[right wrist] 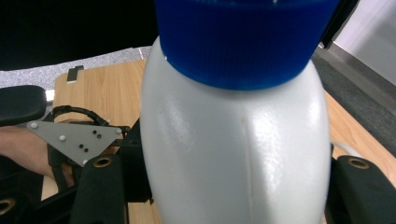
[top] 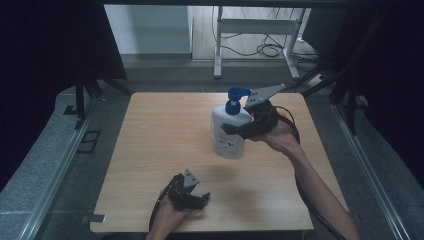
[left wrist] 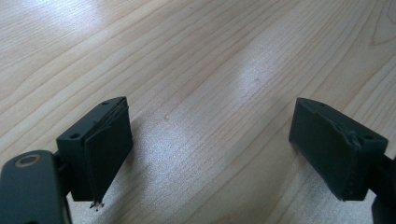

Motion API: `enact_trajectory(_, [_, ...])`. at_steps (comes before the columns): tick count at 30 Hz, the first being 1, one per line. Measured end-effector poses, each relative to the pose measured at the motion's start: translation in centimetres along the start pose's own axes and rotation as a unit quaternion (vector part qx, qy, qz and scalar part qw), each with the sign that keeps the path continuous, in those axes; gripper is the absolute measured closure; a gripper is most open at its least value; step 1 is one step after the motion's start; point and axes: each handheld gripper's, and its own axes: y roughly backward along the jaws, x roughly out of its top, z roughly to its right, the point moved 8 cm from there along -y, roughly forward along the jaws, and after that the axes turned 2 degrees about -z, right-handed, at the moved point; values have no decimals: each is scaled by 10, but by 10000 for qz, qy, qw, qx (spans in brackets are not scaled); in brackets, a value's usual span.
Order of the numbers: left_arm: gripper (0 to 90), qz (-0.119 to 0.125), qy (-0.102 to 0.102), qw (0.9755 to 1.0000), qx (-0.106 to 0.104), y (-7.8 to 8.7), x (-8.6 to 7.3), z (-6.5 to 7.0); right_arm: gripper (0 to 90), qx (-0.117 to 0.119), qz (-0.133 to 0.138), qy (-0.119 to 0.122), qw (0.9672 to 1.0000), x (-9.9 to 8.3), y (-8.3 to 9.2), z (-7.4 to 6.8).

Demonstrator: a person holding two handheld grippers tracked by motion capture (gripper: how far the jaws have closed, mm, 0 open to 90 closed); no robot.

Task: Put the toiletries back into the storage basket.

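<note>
upright, the white plastic pump bottle with a blue ribbed collar and blue pump head (top: 228, 131) has its long axis running straight up from the light wooden table (top: 165, 135), and its blue spout points toward the right side of the high view, at the gripper that holds it. it sits on the right half of the tabletop, toward the far edge. its body is smooth, glossy and oval in section, widest at the shoulders, with a faint moulded seam (right wrist: 247, 163) running down the side that faces the right gripper view; a label with dark print shows low on its front in the high view. the right gripper (top: 240, 131) has its black jaws clamped on the bottle's sides just below the collar, as tight as they get. the left gripper (top: 202, 198) rests near the table's near edge, well apart from the bottle, its jaws spread wide with nothing but bare wood between them.
</note>
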Motion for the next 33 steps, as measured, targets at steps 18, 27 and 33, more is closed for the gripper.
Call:
enact_trajectory(18, [127, -34, -25, 10000, -9, 0, 0, 0, 382, -154, -3, 53, 9999, 25, 1, 25])
enact_trajectory(27, [127, -33, -23, 10000, -12, 0, 0, 0, 382, -247, -45, 43, 9997, 29, -2, 41])
enact_trajectory(33, [126, -33, -24, 10000, -13, 0, 0, 0, 382, -317, -61, -26, 9995, 31, -6, 53])
